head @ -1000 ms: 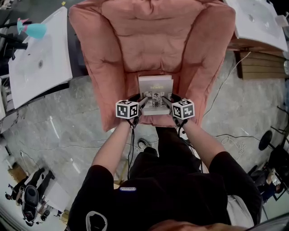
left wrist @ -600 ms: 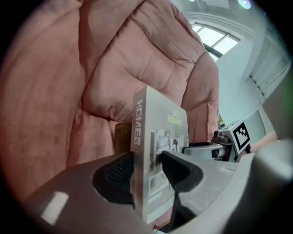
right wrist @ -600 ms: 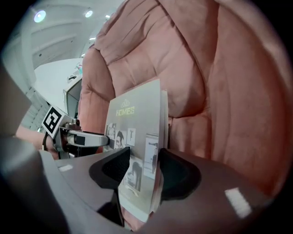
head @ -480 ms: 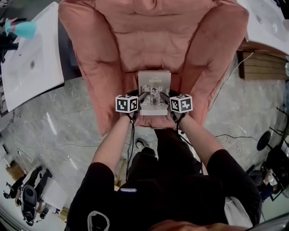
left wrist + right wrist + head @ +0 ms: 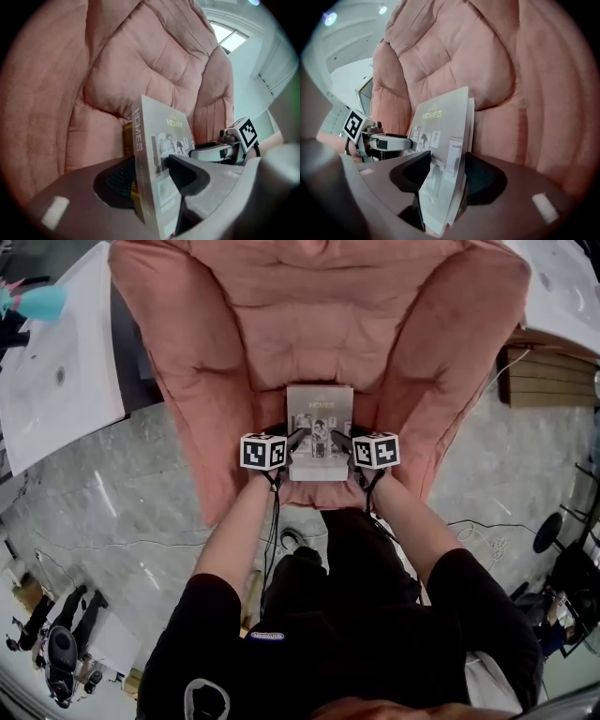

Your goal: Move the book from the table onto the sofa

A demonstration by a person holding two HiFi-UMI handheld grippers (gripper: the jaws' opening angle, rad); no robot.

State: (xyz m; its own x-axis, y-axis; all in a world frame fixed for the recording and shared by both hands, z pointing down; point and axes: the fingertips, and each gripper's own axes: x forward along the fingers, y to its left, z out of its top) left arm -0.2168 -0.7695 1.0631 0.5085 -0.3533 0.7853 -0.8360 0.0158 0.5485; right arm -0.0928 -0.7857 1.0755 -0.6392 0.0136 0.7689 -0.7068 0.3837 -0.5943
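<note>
**Left gripper** (image 5: pixel 296 439): the jaws are being pressed onto the spine edge of the book (image 5: pixel 320 427), one pad on each face.

**Right gripper** (image 5: pixel 341 440): the opposite edge is being pinched, with pads on cover and pages. These jaws have just been opening, so the grip is being loosened with the book between them.

**Book:** it is being held cover up, low over the front of the seat (image 5: pixel 323 493) of the sofa (image 5: pixel 319 315). Contact with the cushion cannot be told.

**Risk (judged):**
- If one side is being released ahead of the other, the book could twist on the remaining grip and slide off the seat front onto the floor (image 5: pixel 141 512).
- Pages are being fanned at the right edge, so a leaf could be snagged on withdrawal.

**Views:**
- Pad contact is being shown only by the two gripper views.
- The book's place relative to the seat front is being shown only by the head view.
- The gripper views are being filled by the padded backrest (image 5: pixel 454 56).
</note>
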